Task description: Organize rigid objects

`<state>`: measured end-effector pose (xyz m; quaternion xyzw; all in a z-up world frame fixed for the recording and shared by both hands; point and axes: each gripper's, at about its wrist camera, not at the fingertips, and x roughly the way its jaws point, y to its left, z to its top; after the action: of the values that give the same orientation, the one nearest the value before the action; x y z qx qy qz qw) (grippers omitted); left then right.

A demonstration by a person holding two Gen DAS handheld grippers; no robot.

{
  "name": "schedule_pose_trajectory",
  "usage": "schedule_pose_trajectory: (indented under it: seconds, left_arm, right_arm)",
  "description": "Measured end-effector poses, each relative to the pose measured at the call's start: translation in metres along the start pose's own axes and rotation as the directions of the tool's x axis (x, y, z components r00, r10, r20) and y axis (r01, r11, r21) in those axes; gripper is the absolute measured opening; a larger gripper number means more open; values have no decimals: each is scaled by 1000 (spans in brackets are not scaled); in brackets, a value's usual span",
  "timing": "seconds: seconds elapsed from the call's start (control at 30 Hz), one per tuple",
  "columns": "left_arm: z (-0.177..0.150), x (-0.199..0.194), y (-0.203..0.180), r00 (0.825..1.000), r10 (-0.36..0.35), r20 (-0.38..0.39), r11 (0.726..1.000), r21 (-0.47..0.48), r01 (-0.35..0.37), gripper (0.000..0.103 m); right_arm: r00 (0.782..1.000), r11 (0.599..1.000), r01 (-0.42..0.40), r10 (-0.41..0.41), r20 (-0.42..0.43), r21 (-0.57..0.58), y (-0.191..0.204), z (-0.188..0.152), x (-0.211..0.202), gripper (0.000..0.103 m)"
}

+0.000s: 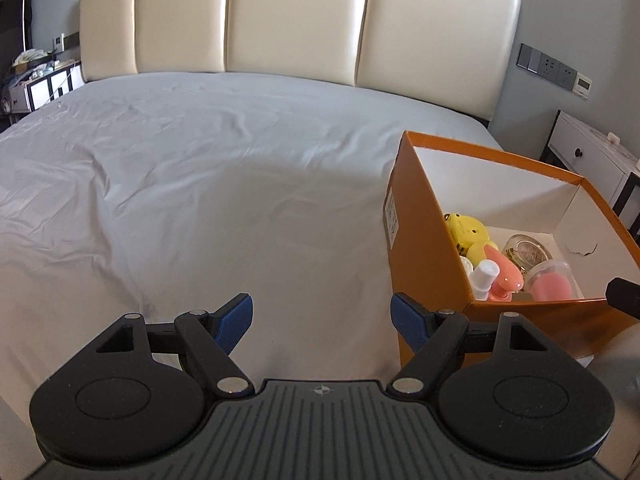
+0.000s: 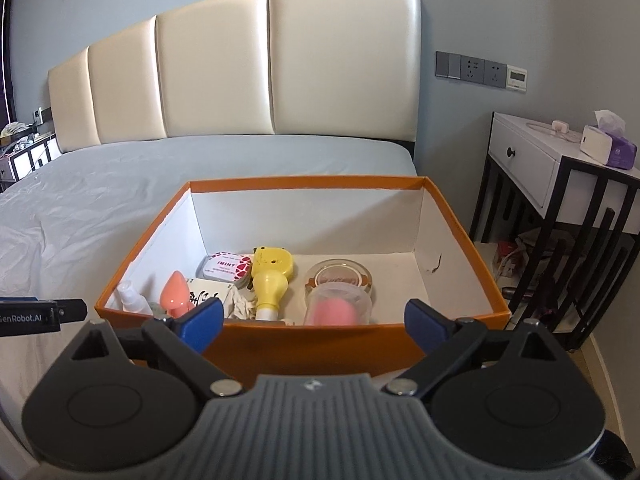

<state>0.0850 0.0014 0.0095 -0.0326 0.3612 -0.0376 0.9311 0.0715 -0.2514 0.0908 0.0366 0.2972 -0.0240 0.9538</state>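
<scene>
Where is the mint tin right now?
In the right wrist view, the mint tin lies inside the orange box, toward its back left, just left of the yellow toy and behind the pink toy.

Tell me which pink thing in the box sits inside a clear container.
The round pink puff, right of the yellow toy; it sits in the clear cup. The pink cone lies bare.

Two wrist fisheyes, facing the headboard [image 1: 296, 20]
Left view holds the orange box [image 1: 424, 240] lower right; right view centres it close.
</scene>
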Motion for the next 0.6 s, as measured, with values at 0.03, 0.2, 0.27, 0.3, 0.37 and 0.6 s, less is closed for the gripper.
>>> schedule_pose_trajectory:
  seconds: [0.03,0.2,0.27,0.3,0.37,0.6]
  left_arm:
    - [1,1,0,1000,1,-5,1000,-1,-1,92]
    - [0,3,0,1000,0,-8,1000,12,0,92]
    - [0,3,0,1000,-1,-10,1000,15,1,92]
    - [0,3,0,1000,-1,-11,1000,16,1,92]
    - [0,3,0,1000,0,-11,1000,16,0,92]
    - [0,1,1,1000,1,-11,1000,22,-1,92]
  right_arm:
    - [1000,1000,-5,5,-4,7,-1,1,2,95]
    - [999,999,-25,26,-19,38,-7,2,6,95]
    - [999,999,-31,31,-18,43,-7,2,6,95]
    - [999,999,-31,32,-18,43,-7,2,6,95]
    - [999,999,-29,30,-18,43,-7,2,5,95]
    - [999,998,-31,32,-20,45,-7,2,5,95]
